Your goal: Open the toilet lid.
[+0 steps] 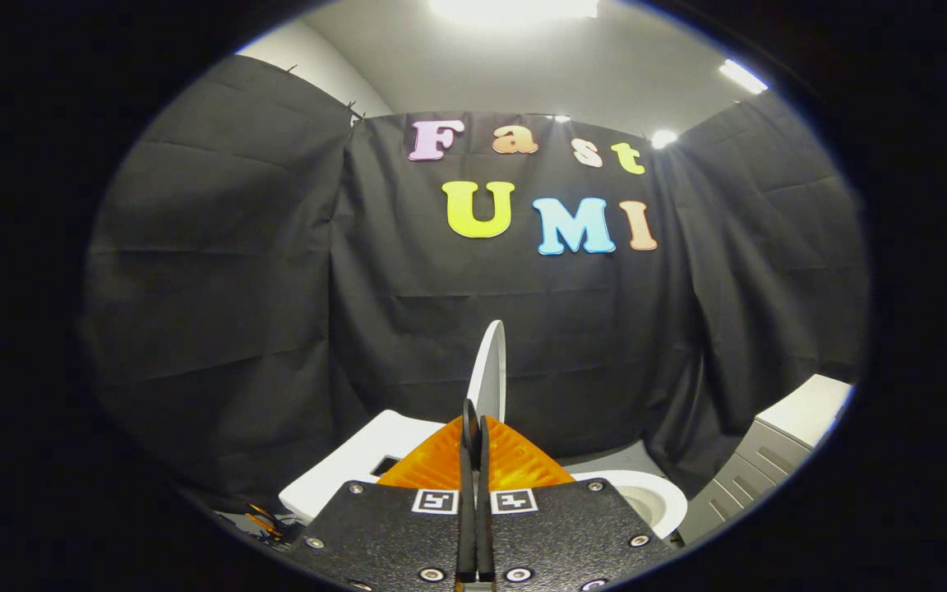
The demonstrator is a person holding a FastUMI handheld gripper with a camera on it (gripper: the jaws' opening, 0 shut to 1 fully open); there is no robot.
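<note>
Here, toilet lid (pixel 490 370) upright, fingers (pixel 467 436) closed

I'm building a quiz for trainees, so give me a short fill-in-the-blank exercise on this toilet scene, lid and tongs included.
1. The toilet lid stands ____, seen edge-on just beyond the tongs.
2. The fingers of the tongs are pressed ____, with nothing between them.
3. The open bowl rim lies to the ____ of the tongs.
4. A grey cabinet with ____ stands beyond the bowl.

Missing words: upright; together; right; drawers
</note>
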